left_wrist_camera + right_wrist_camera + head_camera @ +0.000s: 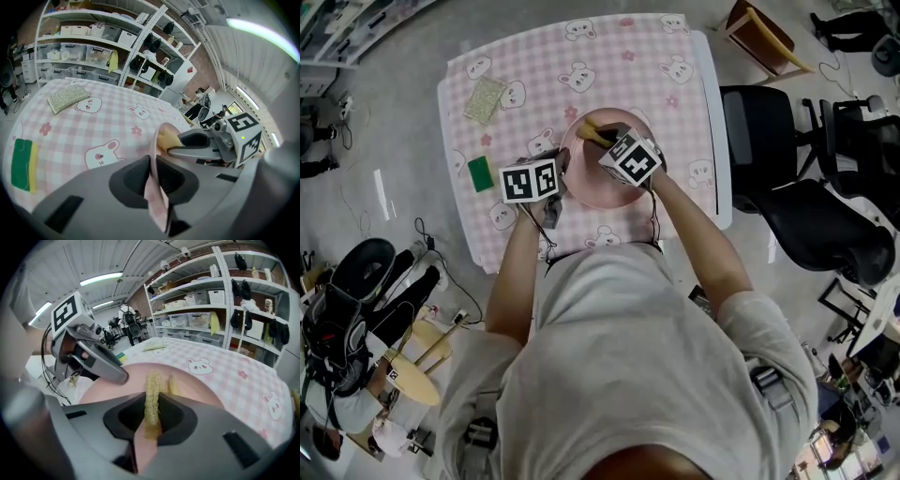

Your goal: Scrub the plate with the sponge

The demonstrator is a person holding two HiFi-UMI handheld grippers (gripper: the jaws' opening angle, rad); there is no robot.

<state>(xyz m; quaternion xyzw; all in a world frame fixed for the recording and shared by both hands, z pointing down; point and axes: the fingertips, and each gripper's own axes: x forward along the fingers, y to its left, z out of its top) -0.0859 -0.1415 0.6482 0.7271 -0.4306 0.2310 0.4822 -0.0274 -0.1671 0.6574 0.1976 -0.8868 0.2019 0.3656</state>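
Pinching the rim of the pink plate [155,206], the left gripper [153,180] had its fingers [131,178] pressed on the edge from both sides, with the thin wall standing between them. Whether the plate was lifted or merely tipped off the counter [675,103] could not be told.

The right gripper [151,420] had its fingers [129,416] clamped on a yellow sponge [152,390]. The sponge was gripped at mid-body. Its free end stuck out past the fingertips and appeared to rest on the plate's inner face. That spot lay just ahead of the right fingers and across the dish from the left pair.

Handling, by judgement:
- The plate looked stiff and smooth, probably light.
- A two-point pinch on a slick rim would let it pivot or slip under scrubbing pressure.
- The grip wants to sit deep on the rim, opposite the rubbing, with strokes kept moderate.
- The sponge looked soft and fibrous and would squash between the fingers.
- Enough of it protruded to do the work.

A green-and-yellow sponge [479,173] lay on the counter left of the left fingers. A glittery scouring pad [485,98] lay farther beyond them. Both were well apart from either gripper.
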